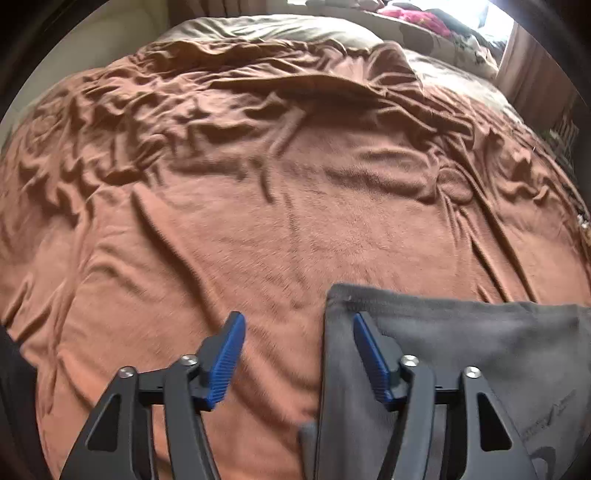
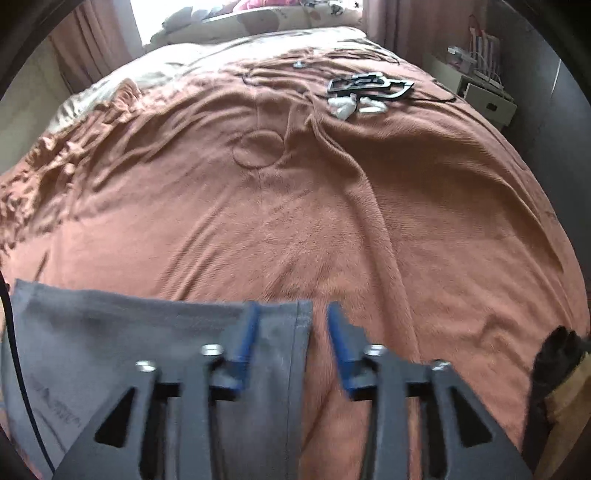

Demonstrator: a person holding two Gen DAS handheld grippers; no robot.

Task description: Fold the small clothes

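Observation:
A grey garment (image 1: 461, 350) lies flat on a brown blanket (image 1: 258, 229); it also shows in the right wrist view (image 2: 122, 339). My left gripper (image 1: 299, 319) is open over the garment's left edge, its right finger (image 1: 369, 354) above the cloth and its left finger above the blanket. My right gripper (image 2: 291, 310) is open over the garment's right edge, its left finger (image 2: 245, 332) above the cloth and its right finger above the blanket. Neither gripper holds anything.
The brown blanket (image 2: 332, 221) covers a bed and is heavily wrinkled at the far left. A dark frame-like object with white cloth (image 2: 365, 92) lies far on the bed. A white drawer unit (image 2: 487, 99) stands at the right. Pillows and pink fabric (image 1: 417, 18) lie at the head.

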